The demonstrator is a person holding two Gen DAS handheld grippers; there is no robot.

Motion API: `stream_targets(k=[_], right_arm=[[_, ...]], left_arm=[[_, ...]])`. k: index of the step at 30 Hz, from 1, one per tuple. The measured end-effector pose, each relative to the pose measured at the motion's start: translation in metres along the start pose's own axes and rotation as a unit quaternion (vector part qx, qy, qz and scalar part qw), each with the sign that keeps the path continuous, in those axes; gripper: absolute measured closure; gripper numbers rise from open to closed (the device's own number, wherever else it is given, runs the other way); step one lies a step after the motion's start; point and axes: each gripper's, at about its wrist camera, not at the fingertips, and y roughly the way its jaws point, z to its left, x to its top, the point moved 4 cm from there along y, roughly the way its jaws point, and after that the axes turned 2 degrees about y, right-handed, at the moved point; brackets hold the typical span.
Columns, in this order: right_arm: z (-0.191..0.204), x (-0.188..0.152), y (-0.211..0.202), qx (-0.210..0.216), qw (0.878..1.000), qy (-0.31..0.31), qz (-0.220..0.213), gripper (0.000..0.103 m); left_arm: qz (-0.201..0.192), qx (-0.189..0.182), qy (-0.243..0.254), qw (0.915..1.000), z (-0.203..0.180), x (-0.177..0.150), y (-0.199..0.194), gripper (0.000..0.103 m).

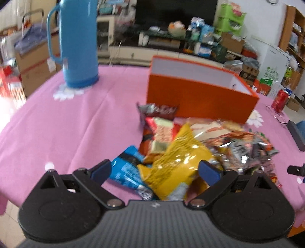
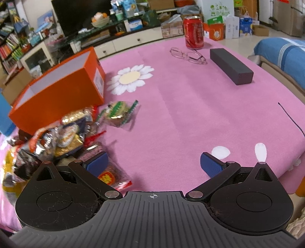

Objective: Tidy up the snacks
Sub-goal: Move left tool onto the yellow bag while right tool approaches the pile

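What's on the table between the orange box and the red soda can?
In the right wrist view, only pink tablecloth with a printed white daisy lies between the orange box and the red can. The glasses sit near the can.

Domestic living room, cluttered. Evidence: dark television (image 2: pixel 73 14) on a low cream media cabinet (image 2: pixel 122 44), bookshelves (image 2: pixel 10 45), stacked cardboard boxes (image 1: pixel 36 64), blue-striped sofa (image 2: pixel 284 57), and a table under a pink daisy-print tablecloth (image 2: pixel 190 106).
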Motion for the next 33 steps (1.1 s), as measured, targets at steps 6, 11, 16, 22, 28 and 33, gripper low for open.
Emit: stream_targets(k=[6, 11, 16, 22, 28, 33], right_arm=[[0.002, -0.007, 0.016, -0.028, 0.999, -0.044, 0.013, 0.009], [0.017, -0.013, 0.037, -0.020, 0.997, -0.066, 0.033, 0.009], [0.023, -0.018, 0.043, -0.028, 0.995, -0.093, 0.004, 0.009], [0.025, -0.016, 0.043, -0.018, 0.995, -0.100, 0.005, 0.009], [0.047, -0.023, 0.041, 0.015, 0.991, -0.134, 0.012, 0.009], [0.042, -0.019, 0.031, 0.034, 0.994, -0.108, 0.001, 0.009]], left_arm=[[0.005, -0.041, 0.020, 0.9990, 0.000, -0.016, 0.007, 0.006], [0.026, -0.077, 0.056, 0.9952, -0.019, -0.023, 0.024, 0.006], [0.008, -0.043, 0.077, 0.9961, -0.023, -0.010, 0.045, 0.006], [0.021, -0.028, 0.068, 0.9971, -0.007, 0.011, 0.075, 0.006], [0.025, -0.022, 0.076, 0.9966, 0.002, 0.020, 0.091, 0.005], [0.008, -0.050, 0.059, 0.9969, 0.015, 0.017, 0.057, 0.006]])
